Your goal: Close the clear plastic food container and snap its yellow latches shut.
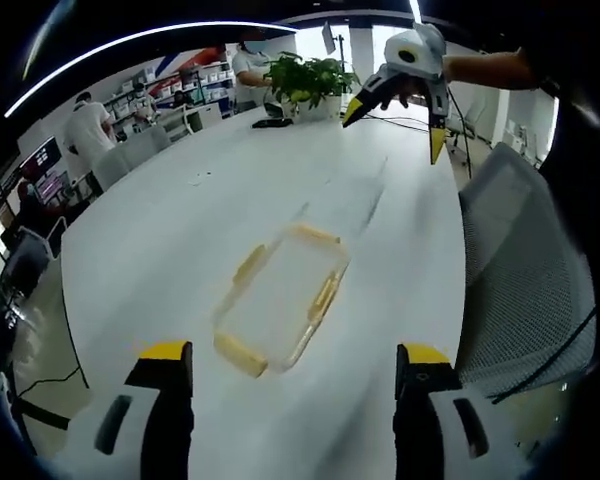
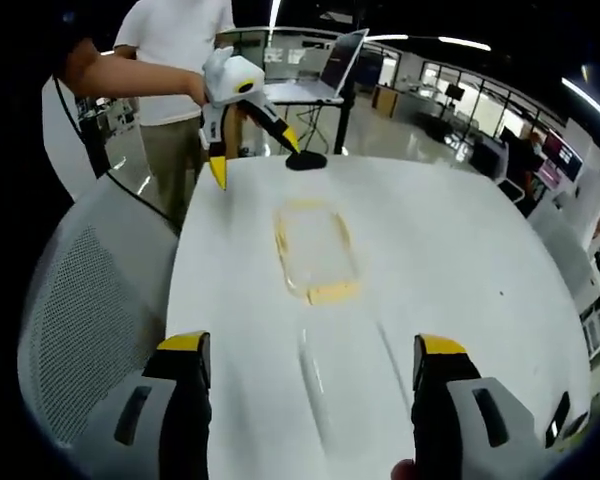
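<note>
Ahead of the left gripper, whose jaws are standing wide apart and gripping nothing, the clear plastic food container is lying flat on the white table, just beyond the jaw tips and between them, with its yellow latches showing along its rim. Bare tabletop is stretching away on every side of the container, and the table's edge is running close past this gripper's right jaw, where a grey mesh chair is sitting against it. Farther off, the right gripper is hanging in the air above the far end of the table, its yellow-tipped jaws spread and empty, with a potted plant behind it and people standing beyond the table's far left edge. From the right gripper view, its own jaws are also gaping wide with nothing between them; the container is lying well ahead, and the left gripper is hovering past it near the far edge, beside a black round base carrying a laptop, with the mesh chair to the left.
</note>
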The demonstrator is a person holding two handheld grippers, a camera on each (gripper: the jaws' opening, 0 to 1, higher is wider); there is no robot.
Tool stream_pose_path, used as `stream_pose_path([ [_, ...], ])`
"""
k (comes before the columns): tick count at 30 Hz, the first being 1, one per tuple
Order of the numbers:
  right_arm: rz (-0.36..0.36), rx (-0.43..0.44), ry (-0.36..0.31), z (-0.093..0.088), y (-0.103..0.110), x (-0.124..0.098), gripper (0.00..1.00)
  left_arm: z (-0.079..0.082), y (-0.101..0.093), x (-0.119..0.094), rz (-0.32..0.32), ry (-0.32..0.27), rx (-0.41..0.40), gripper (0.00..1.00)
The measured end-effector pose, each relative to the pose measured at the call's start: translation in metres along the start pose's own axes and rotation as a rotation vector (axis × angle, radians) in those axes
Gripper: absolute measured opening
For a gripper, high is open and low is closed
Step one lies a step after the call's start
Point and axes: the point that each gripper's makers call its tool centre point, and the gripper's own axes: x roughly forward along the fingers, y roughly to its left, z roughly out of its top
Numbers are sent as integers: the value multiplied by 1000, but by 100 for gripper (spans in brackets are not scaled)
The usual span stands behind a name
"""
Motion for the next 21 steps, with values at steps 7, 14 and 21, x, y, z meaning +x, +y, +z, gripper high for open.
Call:
stream_pose_path([
  [7, 13, -17, 17, 6, -1, 13, 78, -1, 4, 8, -26, 21, 31, 77],
  [14, 31, -23, 34, 10, -3, 26, 76, -3, 9, 10, -42, 30, 46, 74],
  [21, 50, -39, 54, 14, -3, 39, 74, -9, 12, 16, -63, 52, 63, 72],
])
